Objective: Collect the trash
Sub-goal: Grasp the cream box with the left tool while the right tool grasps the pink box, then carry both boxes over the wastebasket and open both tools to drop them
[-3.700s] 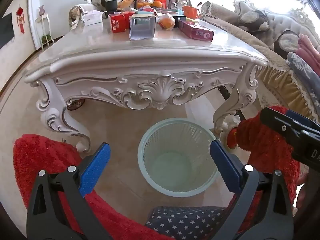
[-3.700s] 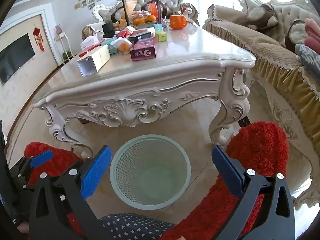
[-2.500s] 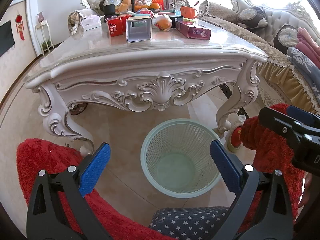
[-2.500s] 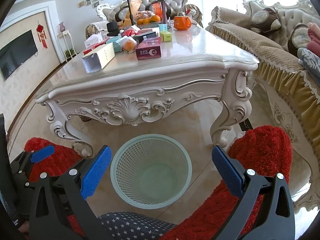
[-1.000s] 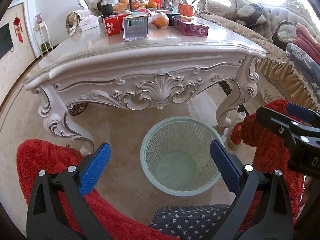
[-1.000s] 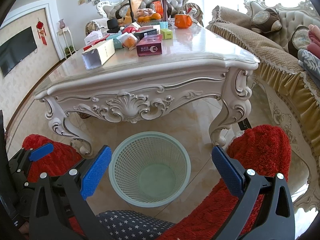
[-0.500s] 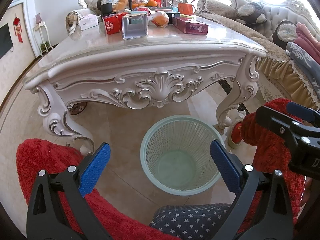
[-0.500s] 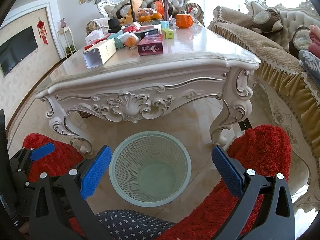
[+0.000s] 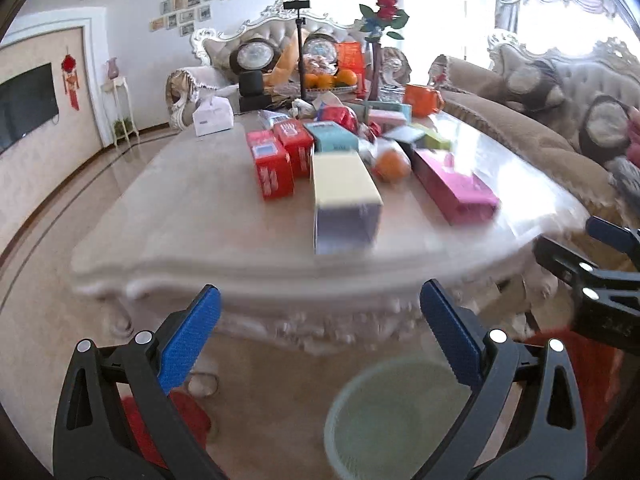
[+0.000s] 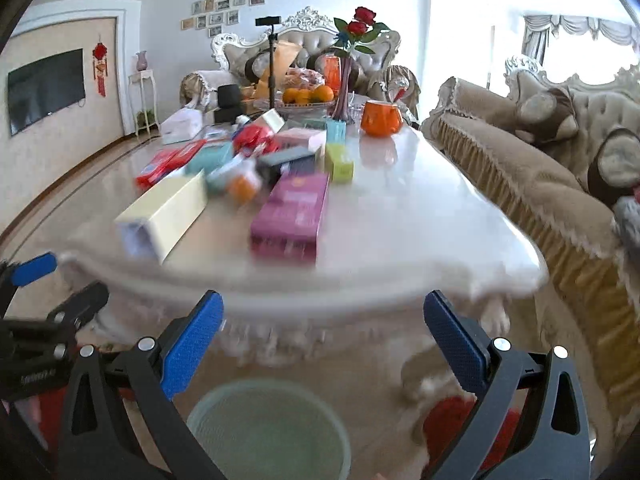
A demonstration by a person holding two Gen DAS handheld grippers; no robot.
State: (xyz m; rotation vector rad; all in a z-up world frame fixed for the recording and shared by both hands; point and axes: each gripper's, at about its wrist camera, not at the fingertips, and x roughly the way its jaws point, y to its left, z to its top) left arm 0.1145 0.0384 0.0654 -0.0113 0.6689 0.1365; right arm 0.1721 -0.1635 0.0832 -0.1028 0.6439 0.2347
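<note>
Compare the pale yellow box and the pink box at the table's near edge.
The pale yellow box shows an open end toward the camera; the pink box looks closed. The yellow one is plain, the pink one printed. The yellow one lies left of the pink one. Both are long cartons lying flat.

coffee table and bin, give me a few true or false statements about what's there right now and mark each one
1. Both grippers are open and hold nothing. True: the left gripper and the right gripper show wide gaps between their blue pads.
2. The pale yellow box stands upright. False: it lies on its side, open end toward the table's near edge.
3. The waste basket sits on the table. False: it stands on the floor in front of the table.
4. A pink box lies to the right of the pale yellow box. True.
5. The orange mug is at the table's near edge. False: it sits far back, by the vase of roses.
</note>
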